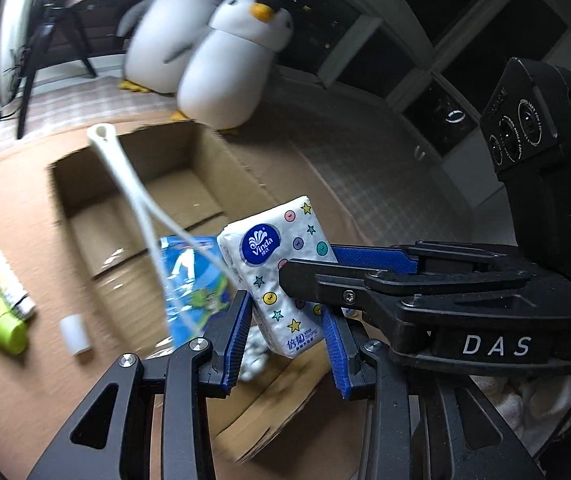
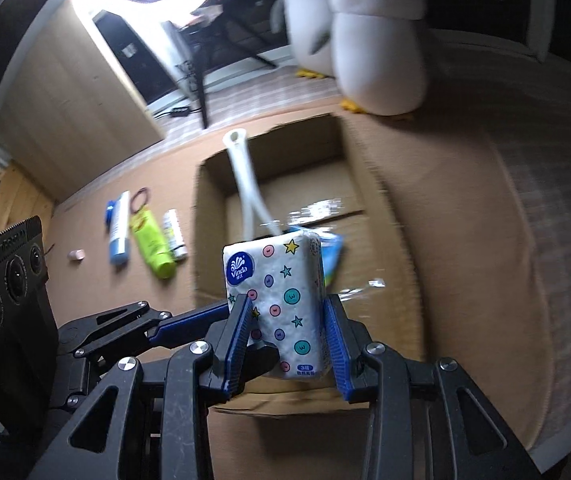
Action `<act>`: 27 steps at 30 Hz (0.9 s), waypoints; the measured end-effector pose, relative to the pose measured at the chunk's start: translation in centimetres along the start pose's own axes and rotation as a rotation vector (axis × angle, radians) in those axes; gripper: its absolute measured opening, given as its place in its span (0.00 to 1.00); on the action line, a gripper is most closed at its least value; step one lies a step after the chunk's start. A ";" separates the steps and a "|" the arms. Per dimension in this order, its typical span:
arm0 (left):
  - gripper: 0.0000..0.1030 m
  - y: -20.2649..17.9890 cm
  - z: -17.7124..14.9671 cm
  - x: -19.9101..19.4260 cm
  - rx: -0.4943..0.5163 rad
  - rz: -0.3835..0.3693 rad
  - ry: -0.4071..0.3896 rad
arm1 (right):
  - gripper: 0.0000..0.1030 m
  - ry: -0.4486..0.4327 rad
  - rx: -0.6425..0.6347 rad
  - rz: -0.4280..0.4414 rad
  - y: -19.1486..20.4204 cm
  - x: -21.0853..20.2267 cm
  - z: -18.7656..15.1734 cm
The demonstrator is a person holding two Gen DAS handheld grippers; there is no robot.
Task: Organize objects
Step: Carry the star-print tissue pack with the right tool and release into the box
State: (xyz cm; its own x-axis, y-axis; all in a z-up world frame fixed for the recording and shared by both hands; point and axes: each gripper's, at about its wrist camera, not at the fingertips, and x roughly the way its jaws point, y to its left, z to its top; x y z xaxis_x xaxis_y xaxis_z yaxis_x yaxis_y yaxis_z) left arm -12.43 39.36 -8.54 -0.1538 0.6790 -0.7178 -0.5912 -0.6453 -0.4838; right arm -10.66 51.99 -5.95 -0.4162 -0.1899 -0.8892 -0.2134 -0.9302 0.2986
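Observation:
A white Vinda tissue pack [image 1: 285, 248] with coloured stars and dots hangs over the near part of an open cardboard box [image 1: 85, 184]. My left gripper [image 1: 285, 308] is shut on its lower end. My right gripper [image 1: 310, 263] comes in from the right and pinches the same pack across its middle. In the right wrist view the tissue pack [image 2: 285, 280] sits upright between the right gripper's [image 2: 288, 300] blue pads, with the left gripper [image 2: 245, 332] clamped on it from the left. A blue packet [image 1: 189, 280] and a white looped strap [image 1: 103, 136] show just behind the pack.
The box [image 2: 381, 208] stands on a brown cardboard sheet. Left of it lie a green tube [image 2: 151, 246], a white-and-blue tube [image 2: 118, 228], a slim white stick [image 2: 175, 232] and a small white cylinder [image 1: 74, 334]. Two plush penguins [image 1: 229, 68] stand behind the box, a tripod [image 1: 49, 52] at far left.

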 end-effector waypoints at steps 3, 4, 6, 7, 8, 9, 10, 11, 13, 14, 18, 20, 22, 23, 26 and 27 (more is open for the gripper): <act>0.37 -1.0 0.4 1.0 0.021 -0.002 0.011 | 0.33 -0.001 0.018 -0.011 -1.3 -0.2 0.1; 0.37 -1.2 0.4 1.3 0.027 0.001 0.017 | 0.33 -0.001 0.023 -0.014 -1.6 -0.3 0.1; 0.39 -1.4 0.5 1.7 0.029 0.008 0.030 | 0.33 -0.002 0.031 -0.022 -2.0 -0.2 0.2; 0.44 -1.5 0.5 1.8 0.030 0.016 0.035 | 0.33 -0.006 0.033 -0.029 -2.1 -0.3 0.2; 0.47 -1.3 0.3 1.6 0.033 0.022 0.032 | 0.33 -0.009 0.034 -0.038 -2.2 -0.3 0.3; 0.47 -1.3 0.3 1.5 0.036 0.030 0.029 | 0.35 -0.010 0.036 -0.046 -2.2 -0.2 0.4; 0.47 -1.2 0.2 1.4 0.039 0.037 0.028 | 0.36 -0.010 0.037 -0.047 -2.3 -0.3 0.3; 0.47 -0.9 0.2 1.4 0.037 0.040 0.029 | 0.40 -0.012 0.038 -0.048 -2.3 -0.2 0.3; 0.47 -0.6 0.2 1.0 0.032 0.044 0.024 | 0.41 -0.014 0.040 -0.048 -2.3 -0.3 0.3; 0.47 -0.4 0.2 0.8 0.029 0.046 0.022 | 0.41 -0.015 0.041 -0.045 -2.2 -0.2 0.3; 0.47 0.4 -0.1 -0.4 0.013 0.059 0.008 | 0.41 -0.025 0.034 -0.042 -1.4 -0.2 0.2; 0.47 0.8 -0.5 -1.2 0.010 0.067 0.002 | 0.41 -0.030 0.030 -0.032 -0.9 -0.2 0.2; 0.47 1.4 -1.0 -2.3 0.002 0.077 -0.005 | 0.41 -0.034 0.026 -0.030 -0.2 -0.2 0.1; 0.47 1.8 -1.3 -2.8 -0.001 0.082 -0.009 | 0.42 -0.036 0.023 -0.029 0.2 -0.2 0.1; 0.47 3.0 -2.2 -4.8 -0.011 0.098 -0.021 | 0.42 -0.047 0.023 -0.022 1.7 -0.2 -0.2; 0.47 3.5 -2.6 -5.5 -0.014 0.103 -0.026 | 0.42 -0.053 0.024 -0.016 2.4 -0.2 -0.4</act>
State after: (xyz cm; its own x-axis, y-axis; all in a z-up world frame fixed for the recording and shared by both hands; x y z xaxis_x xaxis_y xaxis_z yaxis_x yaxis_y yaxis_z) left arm -11.62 32.43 -7.58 -0.2333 0.6176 -0.7511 -0.5602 -0.7167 -0.4153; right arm -10.72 49.69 -5.20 -0.4587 -0.1573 -0.8746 -0.2417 -0.9250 0.2931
